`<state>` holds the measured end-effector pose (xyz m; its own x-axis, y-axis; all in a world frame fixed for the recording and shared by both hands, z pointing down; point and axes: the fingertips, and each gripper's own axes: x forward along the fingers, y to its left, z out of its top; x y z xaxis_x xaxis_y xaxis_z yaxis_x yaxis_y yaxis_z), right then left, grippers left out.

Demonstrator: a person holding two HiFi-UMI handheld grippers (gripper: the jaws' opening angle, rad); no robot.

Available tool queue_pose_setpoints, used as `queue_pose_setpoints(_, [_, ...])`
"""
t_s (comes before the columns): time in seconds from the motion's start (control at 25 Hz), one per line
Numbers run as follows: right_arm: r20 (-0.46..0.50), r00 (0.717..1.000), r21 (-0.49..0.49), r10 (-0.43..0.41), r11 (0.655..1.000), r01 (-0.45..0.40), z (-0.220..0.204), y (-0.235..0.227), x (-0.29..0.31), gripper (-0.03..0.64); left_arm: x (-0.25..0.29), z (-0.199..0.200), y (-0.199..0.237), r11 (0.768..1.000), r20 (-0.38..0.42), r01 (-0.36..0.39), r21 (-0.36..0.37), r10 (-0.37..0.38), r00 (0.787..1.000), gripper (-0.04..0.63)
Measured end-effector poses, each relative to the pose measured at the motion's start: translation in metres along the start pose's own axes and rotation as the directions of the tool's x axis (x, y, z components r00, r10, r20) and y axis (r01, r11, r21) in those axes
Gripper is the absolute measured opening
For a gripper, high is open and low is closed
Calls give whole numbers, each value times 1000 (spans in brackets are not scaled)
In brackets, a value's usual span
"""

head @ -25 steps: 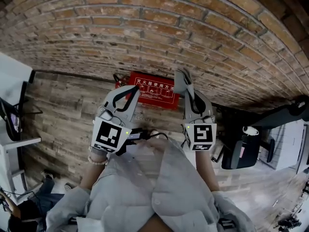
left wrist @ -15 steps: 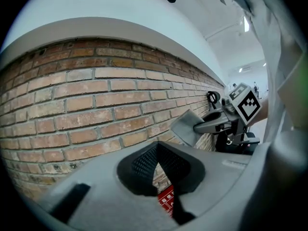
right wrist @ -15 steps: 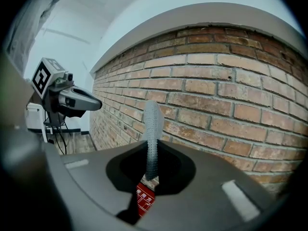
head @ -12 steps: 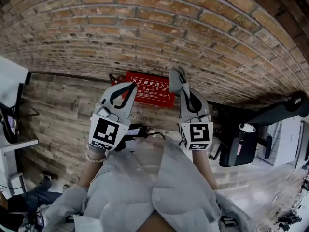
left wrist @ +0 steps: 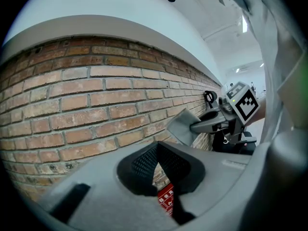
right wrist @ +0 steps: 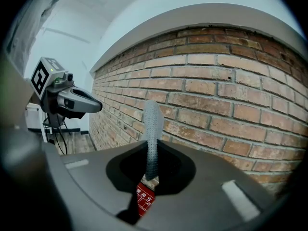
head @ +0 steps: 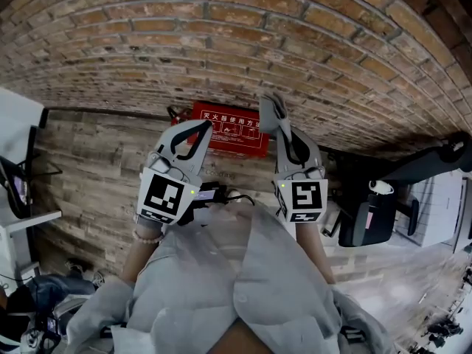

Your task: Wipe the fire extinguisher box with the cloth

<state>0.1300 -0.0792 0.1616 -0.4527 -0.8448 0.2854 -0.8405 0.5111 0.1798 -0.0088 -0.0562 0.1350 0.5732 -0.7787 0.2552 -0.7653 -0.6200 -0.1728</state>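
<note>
The red fire extinguisher box stands on the floor against the brick wall. My right gripper is shut on a grey cloth, which sticks up from its jaws over the box's right end. In the right gripper view the cloth rises between the jaws of that gripper, with the box showing below. My left gripper hovers over the box's left end, its jaws together with nothing in them. The left gripper view shows its own jaws, a strip of the box and the cloth.
The brick wall runs across the top, above a wooden plank floor. A black chair stands at the right. A white desk sits at the left. A black cable follows the foot of the wall.
Both grippers have drifted only slightly above the box. The cloth stays in the right gripper.
</note>
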Motion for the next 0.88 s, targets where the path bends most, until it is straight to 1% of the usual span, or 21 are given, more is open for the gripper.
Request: queue_pose_setpoints(0.88, [-16, 1000, 11, -3, 1000, 3, -6, 0, -1, 18, 2, -4, 1, 1000, -1, -2, -3, 2, 1000, -2])
